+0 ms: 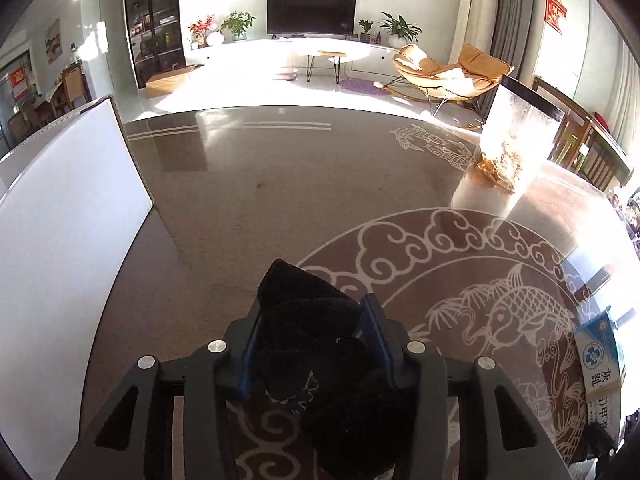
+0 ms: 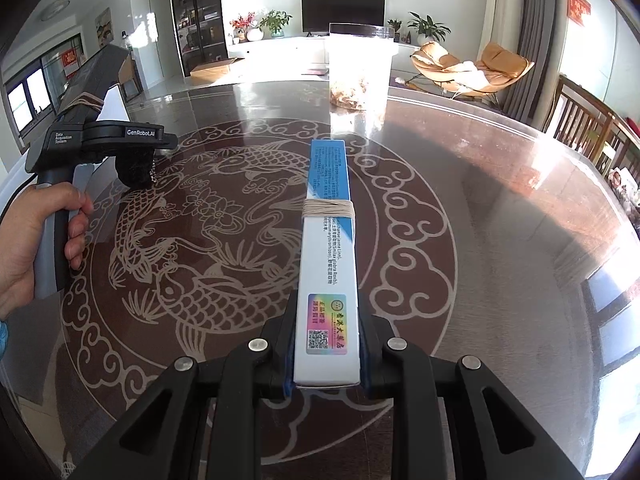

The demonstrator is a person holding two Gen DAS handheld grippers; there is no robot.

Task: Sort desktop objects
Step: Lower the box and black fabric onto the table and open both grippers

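Left hand-held gripper (image 1: pixel 310 344), pinching a black fuzzy bundle (image 1: pixel 312 320) between its blue-lined fingers, held above the patterned worktop (image 1: pixel 240 200) near a white box (image 1: pixel 68 208) at the left. Right hand-held gripper (image 2: pixel 326 352), clamped on the near end of a long blue-and-white carton (image 2: pixel 328 248) that projects far forward over the worktop, a band of pale cord wound round its middle.

Risks, as judged: the carton is gripped at one end only, so a quick swing could let it pivot or slip from the pads; its far end points toward the clear lidded jar (image 2: pixel 360 68) and could knock it. The soft bundle bulges past the fingers and may sag free, and a small chain appears to dangle from it.

Legible writing: "GenRobot.AI" and "Data Acquisition System" on the left unit, seen from the right wrist; Chinese print, a QR code and a holographic sticker on the carton, mostly too small to read.
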